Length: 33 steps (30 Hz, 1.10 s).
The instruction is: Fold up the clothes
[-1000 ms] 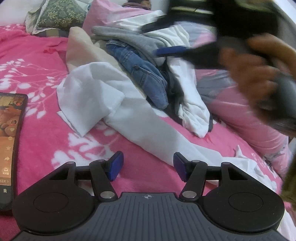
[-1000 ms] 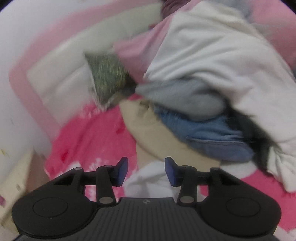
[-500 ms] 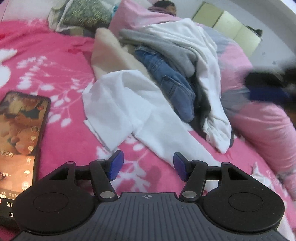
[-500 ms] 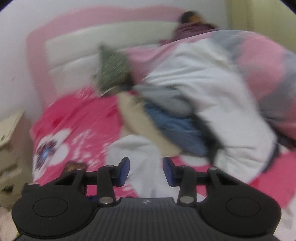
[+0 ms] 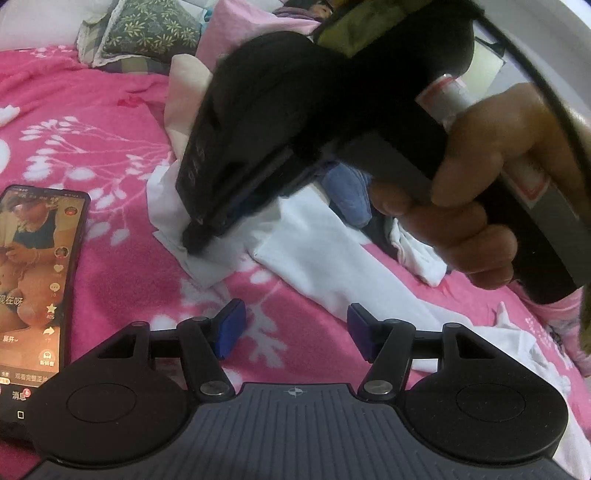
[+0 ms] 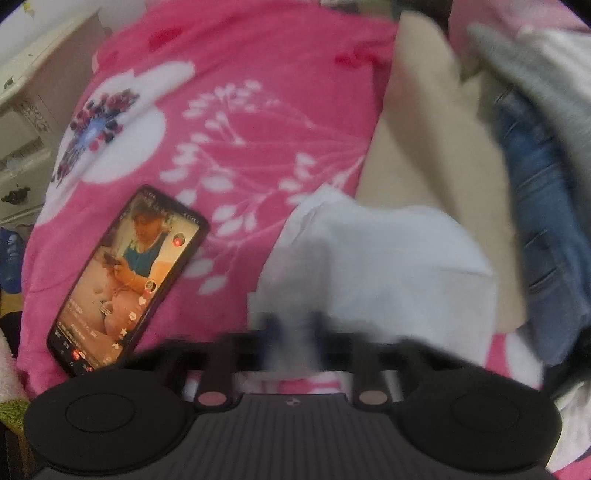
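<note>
A white garment (image 5: 325, 254) lies spread on the pink floral bed cover; it also shows in the right wrist view (image 6: 373, 258). My left gripper (image 5: 291, 330) is open and empty, low over the cover just short of the garment. My right gripper (image 6: 291, 339) is blurred by motion; its fingers sit at the near edge of the white garment with white cloth between them. In the left wrist view the right gripper (image 5: 195, 243) comes down from above with its tip on the garment's left corner.
A phone (image 5: 33, 288) with its screen lit lies on the cover at the left, also in the right wrist view (image 6: 129, 280). Behind the garment is a heap with blue jeans (image 6: 546, 229), a grey top (image 6: 535, 77) and a beige cloth (image 6: 424, 147). A patterned pillow (image 5: 147, 29) lies at the back.
My right gripper has swung down from facing the headboard onto the white garment's left corner. My left gripper has shifted only slightly and stays open.
</note>
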Each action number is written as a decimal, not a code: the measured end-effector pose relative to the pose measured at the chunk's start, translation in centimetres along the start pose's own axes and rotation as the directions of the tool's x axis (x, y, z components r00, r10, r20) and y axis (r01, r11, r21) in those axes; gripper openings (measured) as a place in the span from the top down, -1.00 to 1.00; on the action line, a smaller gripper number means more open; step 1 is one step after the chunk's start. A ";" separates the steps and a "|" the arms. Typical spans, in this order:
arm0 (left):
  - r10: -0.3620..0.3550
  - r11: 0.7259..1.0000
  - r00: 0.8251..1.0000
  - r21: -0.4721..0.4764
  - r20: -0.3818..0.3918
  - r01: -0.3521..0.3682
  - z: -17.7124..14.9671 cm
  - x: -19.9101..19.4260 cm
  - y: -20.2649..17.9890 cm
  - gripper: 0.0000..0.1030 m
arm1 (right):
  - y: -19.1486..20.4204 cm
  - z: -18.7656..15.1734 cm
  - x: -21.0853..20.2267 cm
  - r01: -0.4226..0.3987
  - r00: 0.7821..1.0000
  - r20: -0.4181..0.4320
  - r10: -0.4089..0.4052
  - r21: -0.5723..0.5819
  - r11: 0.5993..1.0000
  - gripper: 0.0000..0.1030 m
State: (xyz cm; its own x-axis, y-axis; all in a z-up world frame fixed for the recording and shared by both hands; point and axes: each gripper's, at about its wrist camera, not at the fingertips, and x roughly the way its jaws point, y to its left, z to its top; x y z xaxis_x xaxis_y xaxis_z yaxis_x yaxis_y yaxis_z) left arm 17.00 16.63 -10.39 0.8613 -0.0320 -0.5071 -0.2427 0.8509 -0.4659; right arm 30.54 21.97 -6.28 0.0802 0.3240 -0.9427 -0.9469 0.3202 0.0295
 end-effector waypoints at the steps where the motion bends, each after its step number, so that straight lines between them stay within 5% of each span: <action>1: -0.004 1.000 1.000 -0.011 0.000 0.004 0.1 -0.1 0.1 -0.19 | -0.2 0.1 -0.3 -0.037 0.999 0.023 0.037 0.015 0.999 0.95; 5: -0.014 0.999 1.000 -0.040 0.011 0.014 0.5 -0.4 0.4 -0.19 | -0.9 0.3 -1.4 -0.188 0.976 0.120 0.180 0.064 0.980 0.94; 9: -0.005 0.999 1.000 -0.041 0.007 0.005 0.6 -0.2 0.5 -0.19 | -1.5 0.6 -2.6 -0.338 0.924 0.221 0.311 0.098 0.936 0.85; 11: -0.002 0.999 1.000 -0.035 0.012 0.002 0.6 -0.2 0.5 -0.19 | -1.9 0.7 -3.1 -0.387 0.900 0.261 0.348 0.114 0.915 0.24; 14: -0.003 0.999 1.000 -0.035 0.013 0.003 0.7 -0.3 0.6 -0.19 | -2.9 0.3 -3.5 -0.338 0.917 0.276 0.286 0.163 0.927 0.00; 19: 0.000 0.999 1.000 -0.048 0.025 0.001 1.1 -0.3 0.9 -0.19 | -5.3 -1.9 -8.1 -0.335 0.882 0.418 0.217 0.232 0.913 -0.02; 22: 0.013 0.997 0.999 -0.072 0.038 -0.011 1.8 -0.3 1.5 -0.19 | -6.4 -5.1 -12.7 -0.304 0.842 0.527 0.116 0.286 0.909 -0.02; 25: 0.041 0.991 0.998 -0.127 0.053 -0.034 2.9 -0.1 2.7 -0.19 | -6.3 -10.2 -16.9 -0.212 0.801 0.597 -0.033 0.336 0.918 -0.02; 29: 0.056 0.978 0.997 -0.204 0.051 -0.045 4.1 0.6 4.1 -0.19 | -2.5 -16.7 -17.6 0.127 0.832 0.488 -0.266 0.299 0.946 0.11; 33: 0.051 0.975 0.998 -0.217 0.041 -0.041 4.8 1.6 4.4 -0.20 | 1.3 -19.5 -13.0 0.319 0.866 0.361 -0.346 0.133 0.938 0.24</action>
State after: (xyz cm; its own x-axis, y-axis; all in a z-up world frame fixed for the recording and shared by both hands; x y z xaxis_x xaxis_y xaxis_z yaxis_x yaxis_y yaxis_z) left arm 19.47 22.86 -9.79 0.8654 0.0327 -0.5000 -0.3685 0.7177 -0.5908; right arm 22.16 0.85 -0.46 0.5092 0.4913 -0.7066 -0.8215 0.5222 -0.2289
